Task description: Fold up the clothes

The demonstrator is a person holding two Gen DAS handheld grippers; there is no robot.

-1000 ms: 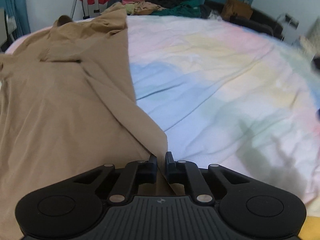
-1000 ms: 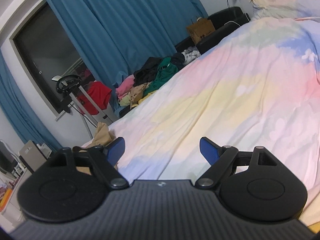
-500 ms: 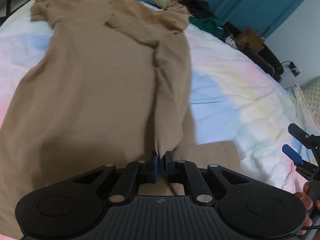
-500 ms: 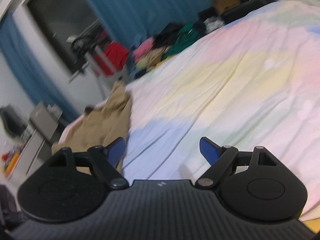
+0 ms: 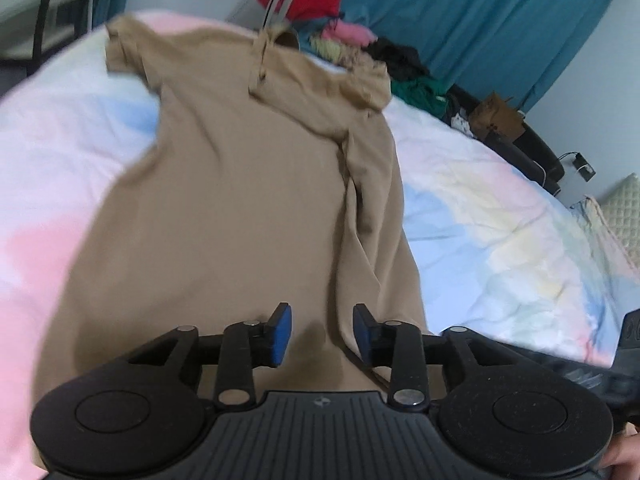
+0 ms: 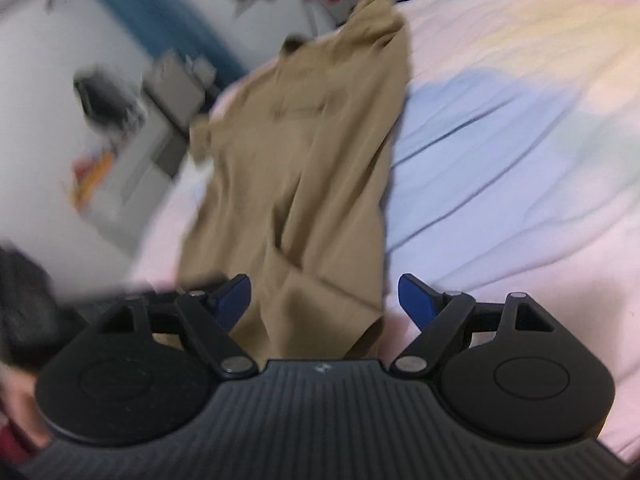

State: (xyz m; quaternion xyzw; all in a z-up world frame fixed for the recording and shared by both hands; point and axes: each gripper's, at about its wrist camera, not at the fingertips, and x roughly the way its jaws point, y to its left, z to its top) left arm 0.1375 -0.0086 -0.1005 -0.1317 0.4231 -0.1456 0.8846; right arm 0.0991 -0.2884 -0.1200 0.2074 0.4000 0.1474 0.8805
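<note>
Left wrist: left gripper (image 5: 322, 330) opening above the near hem of the tan short-sleeved cotton shirt (image 5: 240, 208) spread on the pastel patchwork bedsheet (image 5: 500, 232), right side folded inward, pads clear of cloth. Right wrist: right gripper (image 6: 324, 300) spread wide over the shirt's near corner, gripping nothing; left side and crosswise folds remaining.

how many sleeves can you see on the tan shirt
2. On the tan shirt, one sleeve lies spread at the far left of the left wrist view; the other sleeve is folded inward at the far right shoulder.
</note>
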